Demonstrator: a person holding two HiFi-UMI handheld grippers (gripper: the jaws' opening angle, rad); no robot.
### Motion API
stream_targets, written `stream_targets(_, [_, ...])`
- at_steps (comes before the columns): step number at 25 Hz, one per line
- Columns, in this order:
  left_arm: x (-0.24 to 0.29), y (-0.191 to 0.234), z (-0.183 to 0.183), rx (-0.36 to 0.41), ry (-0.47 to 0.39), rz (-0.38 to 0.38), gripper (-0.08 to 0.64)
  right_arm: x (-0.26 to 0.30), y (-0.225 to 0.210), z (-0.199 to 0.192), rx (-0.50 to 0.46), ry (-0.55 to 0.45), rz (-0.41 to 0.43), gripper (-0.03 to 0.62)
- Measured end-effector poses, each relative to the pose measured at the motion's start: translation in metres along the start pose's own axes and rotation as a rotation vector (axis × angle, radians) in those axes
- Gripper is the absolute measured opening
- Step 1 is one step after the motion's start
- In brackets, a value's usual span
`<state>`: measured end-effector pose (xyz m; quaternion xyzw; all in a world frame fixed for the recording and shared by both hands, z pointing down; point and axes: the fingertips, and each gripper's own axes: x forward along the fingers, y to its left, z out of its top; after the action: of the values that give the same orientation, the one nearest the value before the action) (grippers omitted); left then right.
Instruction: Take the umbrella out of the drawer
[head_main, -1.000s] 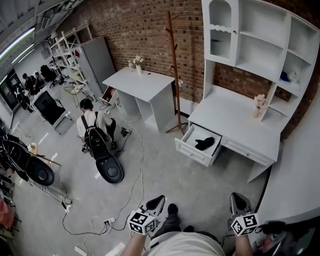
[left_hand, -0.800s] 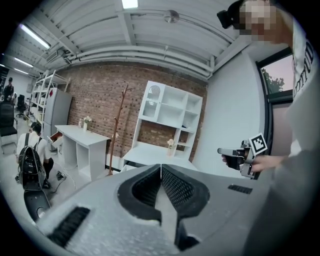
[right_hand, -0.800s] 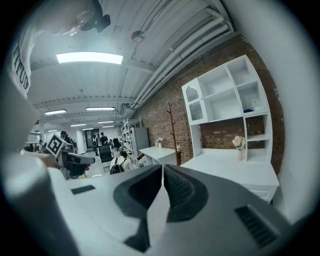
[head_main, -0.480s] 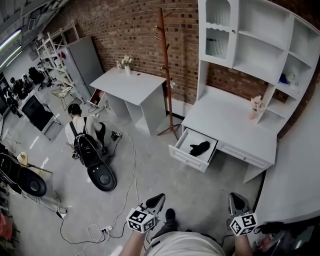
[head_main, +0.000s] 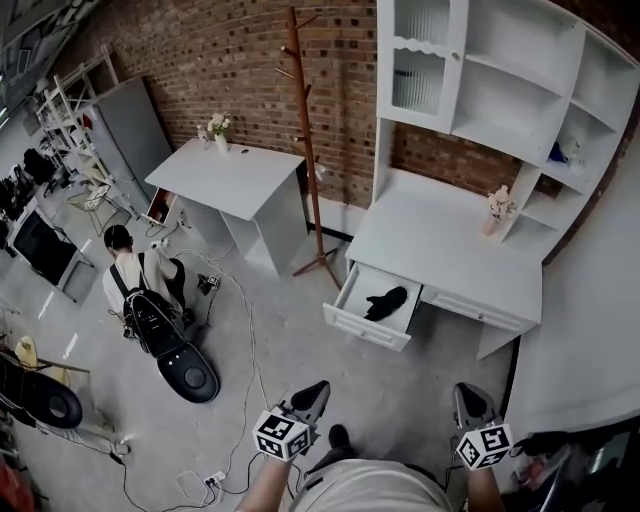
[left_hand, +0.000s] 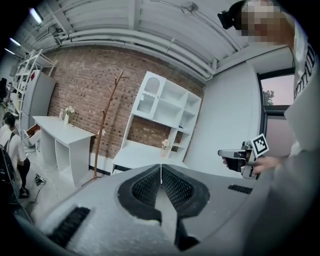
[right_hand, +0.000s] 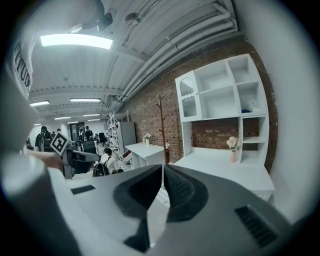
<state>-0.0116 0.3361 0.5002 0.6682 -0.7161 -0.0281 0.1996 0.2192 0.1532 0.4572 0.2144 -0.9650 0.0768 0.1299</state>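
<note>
Left tongs are being held closed, nothing between the jaws. Right tongs likewise: jaws together, empty. Both are being carried low in front of the body, pointing toward the furniture ahead.

Step is being read as the approach. Nothing is gripped yet, and the umbrella is lying well apart from both tongs. It is showing as a dark folded shape inside the open drawer, about mid-drawer.

Next move, as judged: the stretch of floor is needing to be crossed, then one pair of tongs opened, lowered into the drawer from above and closed on the umbrella's body. The drawer is already pulled out, so no opening step is being expected. Soft fabric is likely to bunch, so a grip across the middle is being favoured.

Surface above the drawer is carrying only a small vase near its back right, with the shelf unit standing over it. Further left, a coat stand and a second surface are being backed by the brick wall. Far left, a person is crouching among cables.
</note>
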Motion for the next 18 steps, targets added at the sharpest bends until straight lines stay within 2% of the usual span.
stream_targets(9, [0.026,0.055,0.023,0.017,0.017,-0.057,0.028,0.037,0.002,0.019,0.023,-0.01,-0.099,0.031])
stream_targets(18, [0.027,0.092,0.041,0.035,0.008,-0.067,0.028,0.064,0.021,0.028,0.015,-0.019,-0.11,0.031])
